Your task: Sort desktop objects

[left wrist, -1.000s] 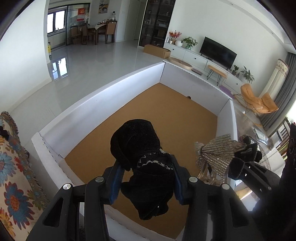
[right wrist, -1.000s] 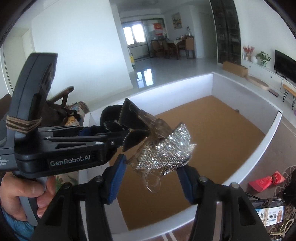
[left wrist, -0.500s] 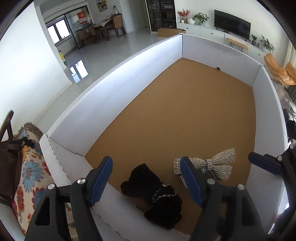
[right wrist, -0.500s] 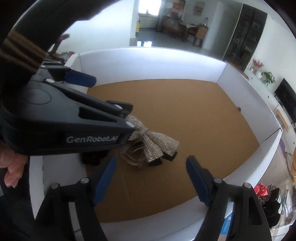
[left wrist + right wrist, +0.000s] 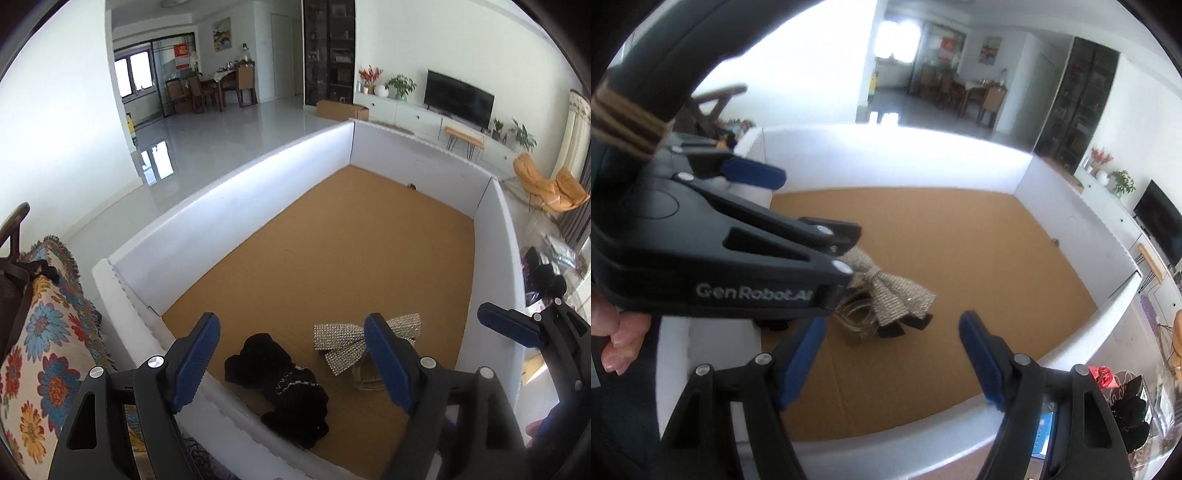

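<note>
Left tool [image 5: 291,356] and right tool [image 5: 892,352] both gape wide, holding nothing

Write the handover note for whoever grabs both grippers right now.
Left gripper: open, holding nothing, above the box's near end.
Right gripper: open, holding nothing, above the same box.
Black hair accessory: lying on the brown floor of the white box, near the front wall.
Rhinestone bow clip: lying right beside it in the box.
Done: both pieces are in the box.
Left: more small items, including something black, sit outside the box on the right; they likely go next.
</note>
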